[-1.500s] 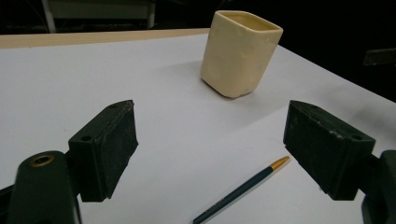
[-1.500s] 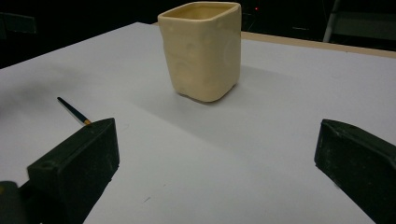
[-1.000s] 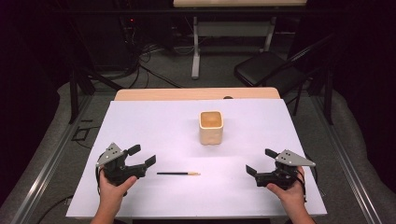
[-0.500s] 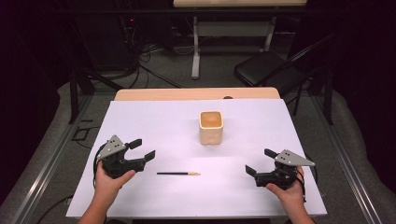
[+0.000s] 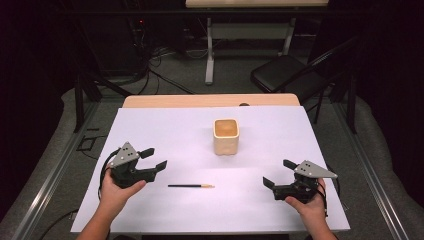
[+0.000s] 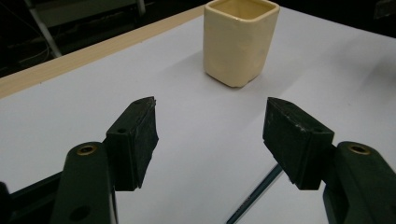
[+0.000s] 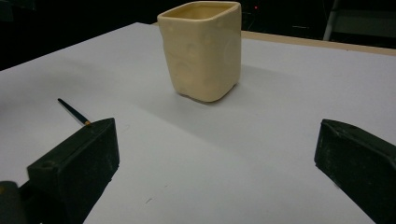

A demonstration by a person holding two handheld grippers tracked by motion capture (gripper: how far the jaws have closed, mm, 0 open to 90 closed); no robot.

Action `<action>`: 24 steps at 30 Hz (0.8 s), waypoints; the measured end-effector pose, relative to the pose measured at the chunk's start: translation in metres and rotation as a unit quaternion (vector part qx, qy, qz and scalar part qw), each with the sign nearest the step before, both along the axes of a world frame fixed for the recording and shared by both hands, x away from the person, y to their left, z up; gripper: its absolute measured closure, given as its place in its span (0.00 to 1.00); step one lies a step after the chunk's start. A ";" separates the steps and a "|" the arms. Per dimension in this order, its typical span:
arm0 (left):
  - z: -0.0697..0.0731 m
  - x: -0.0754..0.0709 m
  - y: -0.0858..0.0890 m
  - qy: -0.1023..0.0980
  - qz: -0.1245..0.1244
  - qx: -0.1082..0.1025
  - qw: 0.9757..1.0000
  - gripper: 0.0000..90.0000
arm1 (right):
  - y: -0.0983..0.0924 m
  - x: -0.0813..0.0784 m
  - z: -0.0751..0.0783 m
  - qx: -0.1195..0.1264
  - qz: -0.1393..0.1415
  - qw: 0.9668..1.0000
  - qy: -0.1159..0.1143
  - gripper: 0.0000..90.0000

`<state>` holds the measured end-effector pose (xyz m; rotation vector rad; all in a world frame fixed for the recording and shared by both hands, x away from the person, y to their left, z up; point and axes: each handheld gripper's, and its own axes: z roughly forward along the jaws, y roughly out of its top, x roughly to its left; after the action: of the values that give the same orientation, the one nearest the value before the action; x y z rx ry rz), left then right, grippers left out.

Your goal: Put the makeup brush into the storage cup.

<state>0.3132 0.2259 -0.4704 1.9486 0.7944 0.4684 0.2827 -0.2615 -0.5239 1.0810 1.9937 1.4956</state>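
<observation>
I see the pencil (image 5: 191,186) lying flat on the white table cover (image 5: 165,135), long axis running left to right, in front of the cream square cup (image 5: 226,136). My left gripper (image 5: 154,159) is the nearer one, with the pencil's dark end just off to its right; the right gripper (image 5: 277,175) sits well apart. Both hold nothing. The left jaws have just been closing but still stand fairly wide, and the hand has edged up-table since the earlier frame. The right jaws gape wide.
</observation>
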 end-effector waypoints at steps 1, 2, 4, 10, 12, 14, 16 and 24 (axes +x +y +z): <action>0.001 0.001 0.000 0.005 -0.007 0.006 1.000 0.41 | 0.000 0.000 0.000 0.000 0.000 1.000 0.000 0.00; 0.002 0.001 -0.001 0.006 -0.009 0.012 1.000 0.42 | 0.000 0.000 0.000 -0.001 0.000 1.000 0.001 0.00; 0.003 0.003 -0.002 0.010 -0.012 0.024 1.000 0.43 | 0.000 0.000 0.000 -0.001 0.000 1.000 0.001 0.00; 0.007 0.007 -0.007 0.020 -0.029 0.076 0.997 0.44 | 0.000 0.000 0.000 -0.002 0.002 1.000 0.001 0.00; 0.008 0.007 -0.010 0.024 -0.038 0.094 0.995 0.44 | 0.001 0.000 0.000 -0.002 0.003 1.000 0.002 0.00; 0.010 0.008 -0.012 0.028 -0.046 0.111 0.992 0.44 | 0.001 0.000 0.000 -0.004 0.004 1.000 0.002 0.00; 0.011 0.009 -0.015 0.030 -0.051 0.128 0.990 0.45 | 0.001 0.000 0.000 -0.004 0.005 1.000 0.001 0.00; 0.009 0.015 -0.028 0.056 -0.076 0.218 0.971 0.46 | 0.001 -0.001 0.000 -0.003 0.005 1.000 0.001 0.00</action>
<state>0.3284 0.1978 -0.4610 2.4423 0.6403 0.4719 0.2820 -0.2601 -0.5241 1.0721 2.0076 1.4931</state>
